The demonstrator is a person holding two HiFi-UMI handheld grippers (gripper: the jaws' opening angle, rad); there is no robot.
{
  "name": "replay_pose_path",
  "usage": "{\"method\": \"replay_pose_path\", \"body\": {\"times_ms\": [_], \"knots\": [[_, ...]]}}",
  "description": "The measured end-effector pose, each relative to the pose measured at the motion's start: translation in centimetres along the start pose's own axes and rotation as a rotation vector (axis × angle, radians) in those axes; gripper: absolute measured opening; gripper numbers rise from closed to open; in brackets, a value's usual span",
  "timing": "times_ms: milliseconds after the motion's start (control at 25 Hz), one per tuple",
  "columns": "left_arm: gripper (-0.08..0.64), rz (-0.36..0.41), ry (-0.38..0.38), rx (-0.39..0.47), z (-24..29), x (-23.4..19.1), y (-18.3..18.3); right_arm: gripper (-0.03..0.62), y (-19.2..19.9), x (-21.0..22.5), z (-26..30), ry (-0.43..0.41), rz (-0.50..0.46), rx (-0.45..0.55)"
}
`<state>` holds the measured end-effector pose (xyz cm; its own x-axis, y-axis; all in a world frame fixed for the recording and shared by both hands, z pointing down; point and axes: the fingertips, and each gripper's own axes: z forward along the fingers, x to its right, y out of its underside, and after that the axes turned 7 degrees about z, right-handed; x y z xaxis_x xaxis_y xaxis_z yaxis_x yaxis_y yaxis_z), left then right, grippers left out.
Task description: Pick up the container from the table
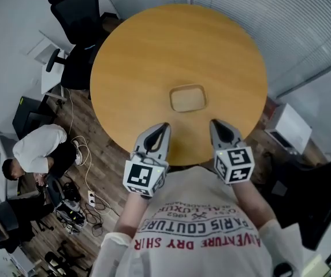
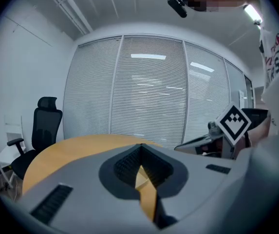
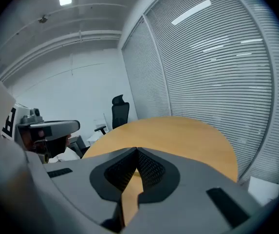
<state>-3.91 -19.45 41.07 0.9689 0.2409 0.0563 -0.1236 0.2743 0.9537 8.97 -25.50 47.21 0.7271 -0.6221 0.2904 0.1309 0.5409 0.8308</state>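
Observation:
A shallow, clear rectangular container [image 1: 188, 98] lies near the middle of the round wooden table [image 1: 130, 56]. My left gripper [image 1: 164, 126] hovers over the table's near edge, just short of the container's left side, jaws shut and empty. My right gripper [image 1: 214, 122] is level with it by the container's right side, also shut and empty. In the left gripper view the jaws [image 2: 140, 146] meet at the tips over the tabletop [image 2: 76, 150]; the same goes for the right gripper view [image 3: 137, 150]. Neither gripper view shows the container.
A black office chair [image 1: 75, 16] stands at the table's far left. A person [image 1: 37, 150] crouches on the floor at the left among cables [image 1: 84, 203]. A white box [image 1: 289, 128] sits on the floor at the right. Window blinds [image 2: 149, 91] close off the far side.

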Motion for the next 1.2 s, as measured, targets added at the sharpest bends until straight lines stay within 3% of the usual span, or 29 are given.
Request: {"method": "replay_pose_path", "body": {"times_ms": [240, 480, 640, 960, 1080, 1200], "knots": [[0.000, -0.014, -0.053, -0.032, 2.4, -3.2, 0.6, 0.002, -0.9, 0.3, 3.1, -0.034, -0.005, -0.040], [0.000, -0.029, -0.045, -0.077, 4.6, -5.6, 2.0, 0.002, -0.4, 2.1, 6.1, 0.031, -0.052, -0.145], [0.000, -0.039, -0.032, -0.099, 6.2, -7.4, 2.5, 0.002, 0.6, 3.6, 8.6, 0.040, -0.021, -0.229], [0.000, -0.081, 0.009, -0.141, 9.0, -8.6, 5.8, 0.003, 3.8, 7.5, 12.9, 0.202, -0.070, -0.376], [0.000, -0.095, 0.019, -0.163, 10.0, -9.1, 7.2, 0.071, 4.5, 8.0, 14.9, 0.211, -0.060, -0.426], [0.000, -0.106, 0.027, -0.192, 10.5, -9.6, 8.3, 0.098, 5.5, 8.8, 16.0, 0.210, -0.037, -0.476]]}}
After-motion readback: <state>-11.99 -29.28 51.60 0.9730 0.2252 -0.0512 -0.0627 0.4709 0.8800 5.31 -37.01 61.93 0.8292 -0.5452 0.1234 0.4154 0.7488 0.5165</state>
